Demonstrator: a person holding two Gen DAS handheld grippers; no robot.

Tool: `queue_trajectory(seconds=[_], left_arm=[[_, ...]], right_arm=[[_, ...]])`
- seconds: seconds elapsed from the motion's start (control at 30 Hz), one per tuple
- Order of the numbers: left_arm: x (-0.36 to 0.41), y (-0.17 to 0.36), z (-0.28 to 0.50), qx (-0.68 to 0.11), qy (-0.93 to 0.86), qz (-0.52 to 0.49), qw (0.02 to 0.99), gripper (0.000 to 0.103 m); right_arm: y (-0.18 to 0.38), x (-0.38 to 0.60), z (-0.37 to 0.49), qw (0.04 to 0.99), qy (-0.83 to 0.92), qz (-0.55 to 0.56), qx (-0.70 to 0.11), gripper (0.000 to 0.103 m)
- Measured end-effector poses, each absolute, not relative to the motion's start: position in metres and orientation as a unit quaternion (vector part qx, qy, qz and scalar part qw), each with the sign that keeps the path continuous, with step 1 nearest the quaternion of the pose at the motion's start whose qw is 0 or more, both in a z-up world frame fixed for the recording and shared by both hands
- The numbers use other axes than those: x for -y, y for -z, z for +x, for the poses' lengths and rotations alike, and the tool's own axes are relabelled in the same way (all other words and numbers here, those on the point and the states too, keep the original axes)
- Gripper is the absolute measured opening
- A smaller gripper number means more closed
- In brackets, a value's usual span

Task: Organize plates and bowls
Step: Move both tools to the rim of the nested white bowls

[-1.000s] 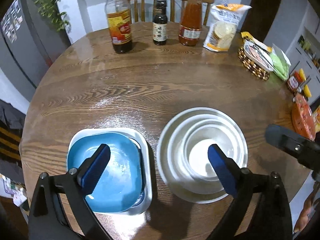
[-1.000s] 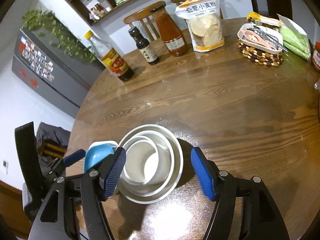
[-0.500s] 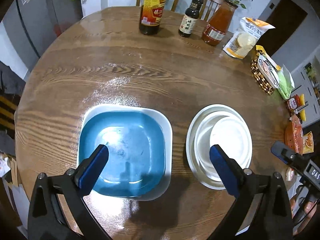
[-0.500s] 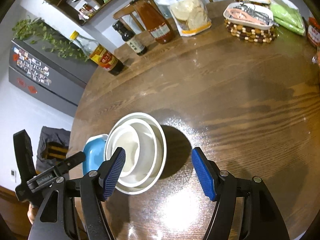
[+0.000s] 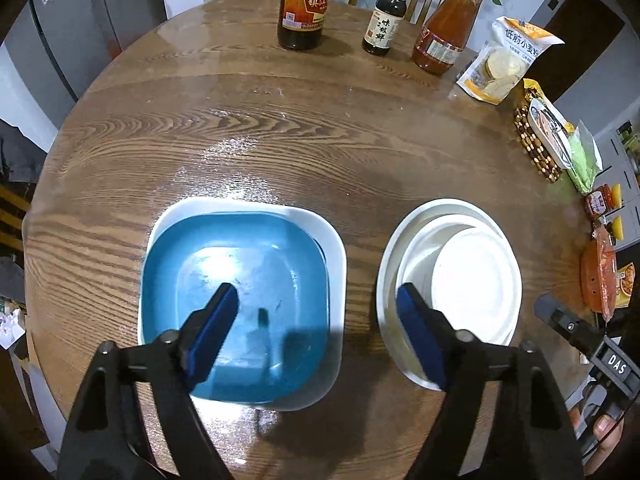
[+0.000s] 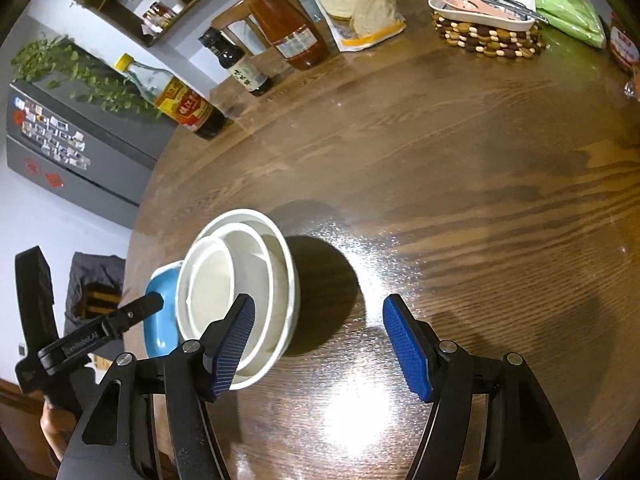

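Observation:
A blue square plate [image 5: 248, 264] lies inside a white square plate [image 5: 332, 240] on the round wooden table [image 5: 320, 140]. To its right stand nested white bowls [image 5: 476, 280]. My left gripper [image 5: 316, 336] hovers over the gap between the two stacks, jaws closing, its pads touching nothing. In the right wrist view the white bowls [image 6: 240, 264] sit left of centre, with the blue plate [image 6: 160, 320] behind them. My right gripper [image 6: 320, 348] hangs at the bowls' right side, jaws closing. Its left pad is in front of the bowl rim and only bare table lies between the pads.
Along the far table edge stand a vinegar bottle [image 5: 304, 4], a soy bottle [image 5: 384, 20], a red sauce bottle [image 5: 444, 36] and a cracker bag [image 5: 504, 64]. A beaded trivet with a dish [image 5: 540, 148] and a green packet [image 5: 584, 156] sit at the right edge. Chairs stand behind.
The left gripper has tipped further down and drifted left over the gap between the stacks, and its jaws have narrowed. The right gripper has sunk toward the table beside the bowls, jaws slightly narrower.

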State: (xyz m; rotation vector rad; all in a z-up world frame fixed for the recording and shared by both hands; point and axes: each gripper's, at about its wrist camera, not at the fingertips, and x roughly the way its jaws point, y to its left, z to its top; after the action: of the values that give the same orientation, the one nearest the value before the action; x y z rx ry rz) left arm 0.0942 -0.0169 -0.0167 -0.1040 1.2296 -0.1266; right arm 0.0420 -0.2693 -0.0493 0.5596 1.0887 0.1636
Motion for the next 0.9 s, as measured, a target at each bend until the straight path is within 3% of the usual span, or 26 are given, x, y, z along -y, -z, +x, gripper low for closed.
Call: queue_trajectory(seconds=[0.1, 0.27, 0.47, 0.6, 0.7, 0.9], left_arm=[[0.021, 0.018, 0.096, -0.577, 0.062, -0.046, 0.813, 0.072], [0.025, 0.024, 0.102, -0.585, 0.06, -0.048, 0.807, 0.061], [0.029, 0.028, 0.107, -0.591, 0.063, -0.042, 0.803, 0.059], [0.032, 0.029, 0.107, -0.591, 0.065, -0.034, 0.803, 0.059], [0.035, 0.031, 0.107, -0.592, 0.066, -0.023, 0.803, 0.058], [0.046, 0.037, 0.105, -0.589, 0.068, 0.002, 0.805, 0.049]], right_arm=[[0.052, 0.268, 0.044, 0.812, -0.081, 0.263, -0.514, 0.055], [0.052, 0.266, 0.047, 0.815, -0.079, 0.255, -0.514, 0.049], [0.054, 0.264, 0.05, 0.816, -0.079, 0.252, -0.515, 0.048], [0.056, 0.262, 0.051, 0.813, -0.081, 0.252, -0.518, 0.038], [0.058, 0.259, 0.053, 0.812, -0.084, 0.244, -0.523, 0.038], [0.06, 0.25, 0.055, 0.813, -0.087, 0.23, -0.528, 0.032]])
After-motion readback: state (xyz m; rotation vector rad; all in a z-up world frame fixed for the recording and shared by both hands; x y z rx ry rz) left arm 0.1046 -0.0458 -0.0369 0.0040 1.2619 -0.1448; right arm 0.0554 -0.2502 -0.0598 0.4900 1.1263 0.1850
